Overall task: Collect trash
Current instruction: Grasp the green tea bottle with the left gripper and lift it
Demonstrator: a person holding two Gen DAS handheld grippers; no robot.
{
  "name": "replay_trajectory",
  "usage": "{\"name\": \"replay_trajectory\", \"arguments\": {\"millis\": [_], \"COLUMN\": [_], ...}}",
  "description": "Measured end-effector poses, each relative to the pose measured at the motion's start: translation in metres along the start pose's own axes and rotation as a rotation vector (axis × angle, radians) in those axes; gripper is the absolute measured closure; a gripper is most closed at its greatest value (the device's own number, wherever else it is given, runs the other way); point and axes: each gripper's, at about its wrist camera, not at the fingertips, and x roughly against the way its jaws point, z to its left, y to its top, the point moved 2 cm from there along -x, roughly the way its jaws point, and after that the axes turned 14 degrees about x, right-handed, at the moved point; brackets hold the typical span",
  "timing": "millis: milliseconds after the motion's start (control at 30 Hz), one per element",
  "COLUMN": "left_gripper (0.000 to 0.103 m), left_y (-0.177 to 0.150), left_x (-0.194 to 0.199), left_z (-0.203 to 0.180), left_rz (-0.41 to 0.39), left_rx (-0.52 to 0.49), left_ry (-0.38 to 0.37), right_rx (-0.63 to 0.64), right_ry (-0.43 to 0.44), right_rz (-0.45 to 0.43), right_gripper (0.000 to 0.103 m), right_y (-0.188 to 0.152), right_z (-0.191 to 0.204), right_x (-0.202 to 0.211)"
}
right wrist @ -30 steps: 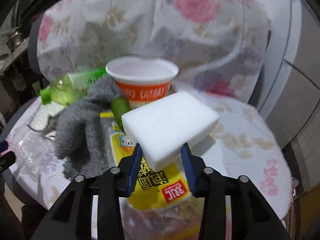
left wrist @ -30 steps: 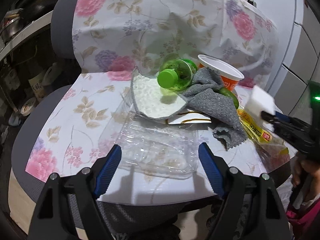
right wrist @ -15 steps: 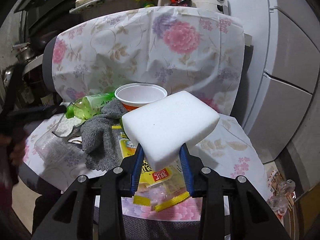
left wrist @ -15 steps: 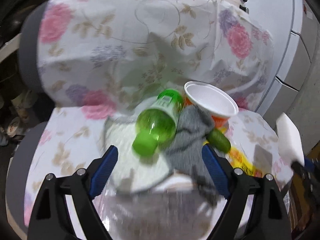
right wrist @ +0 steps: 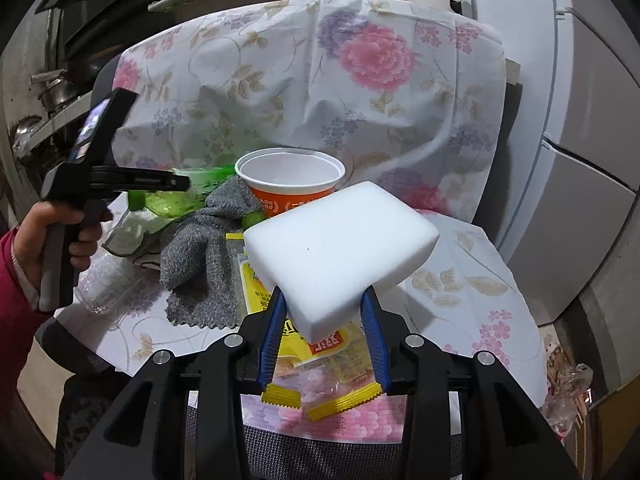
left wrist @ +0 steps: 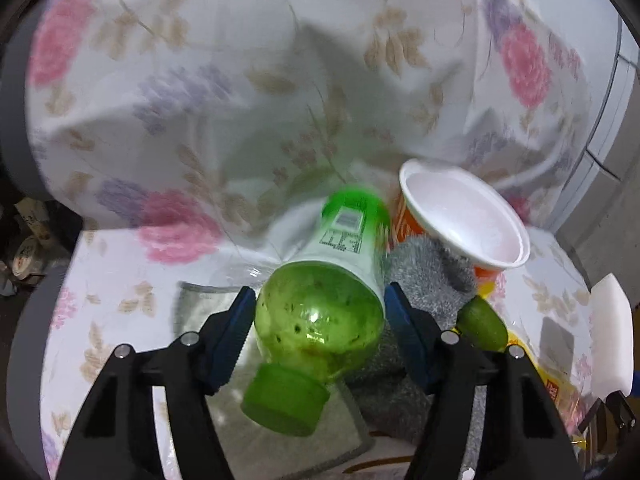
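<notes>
My left gripper (left wrist: 320, 300) has its blue pads on both sides of a green plastic bottle (left wrist: 320, 312) lying cap toward me on the flowered chair seat (left wrist: 116, 264); the pads touch its sides. The bottle also shows in the right wrist view (right wrist: 180, 200). My right gripper (right wrist: 324, 304) is shut on a white foam block (right wrist: 340, 256), held above the seat's front right. An orange and white cup (left wrist: 464, 216) stands tilted behind a grey cloth (left wrist: 424, 280). A yellow snack wrapper (right wrist: 320, 356) lies under the foam block.
A clear plastic tray (right wrist: 104, 280) lies at the seat's left front. A white mat (left wrist: 260, 432) lies under the bottle. A small green object (left wrist: 480, 324) sits by the cloth. A fridge (right wrist: 580, 160) stands to the right, shelves with pots to the left.
My left gripper moved forward over the clear tray and narrowed around the green bottle. My right gripper drew back and up with the foam block.
</notes>
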Motion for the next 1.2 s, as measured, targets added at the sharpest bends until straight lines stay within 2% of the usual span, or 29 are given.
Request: {"name": "replay_trajectory", "arguments": {"millis": [167, 300, 400, 467, 533, 600, 733, 900, 1000, 1167, 1200], "left_gripper": [0.039, 0.039, 0.038, 0.037, 0.028, 0.019, 0.018, 0.018, 0.019, 0.031, 0.042], "left_y": [-0.013, -0.049, -0.081, -0.095, -0.103, -0.099, -0.079, -0.055, -0.052, -0.056, -0.056], "left_x": [0.053, 0.095, 0.101, 0.096, 0.093, 0.096, 0.093, 0.065, 0.052, 0.032, 0.029], "left_z": [0.012, 0.028, 0.038, 0.035, 0.030, 0.028, 0.026, 0.028, 0.027, 0.026, 0.027], "left_rz": [-0.109, -0.152, -0.097, -0.042, 0.000, -0.007, -0.001, 0.034, 0.064, 0.112, 0.117], "left_rx": [0.021, 0.050, 0.083, 0.040, -0.011, -0.023, -0.024, -0.041, -0.077, -0.146, -0.144], "left_ry": [-0.002, 0.053, 0.085, 0.103, 0.123, 0.094, 0.044, 0.103, 0.137, 0.195, 0.197], "right_rx": [0.012, 0.022, 0.026, 0.033, 0.034, 0.033, 0.029, 0.023, 0.019, 0.017, 0.019], "right_ry": [0.007, 0.021, 0.029, 0.036, 0.038, 0.040, 0.037, 0.030, 0.031, 0.038, 0.040], "right_rz": [-0.016, -0.026, -0.030, -0.025, -0.023, -0.024, -0.021, -0.014, -0.007, 0.006, 0.007], "right_gripper": [0.064, 0.064, 0.064, 0.063, 0.063, 0.063, 0.062, 0.062, 0.062, 0.062, 0.062], "right_y": [0.001, 0.002, 0.002, 0.002, 0.002, 0.001, -0.001, -0.004, -0.005, -0.005, -0.004], "right_z": [0.007, 0.014, 0.019, 0.022, 0.023, 0.023, 0.020, 0.015, 0.012, 0.013, 0.014], "right_x": [0.011, 0.018, 0.022, 0.023, 0.024, 0.027, 0.029, 0.029, 0.026, 0.018, 0.018]}}
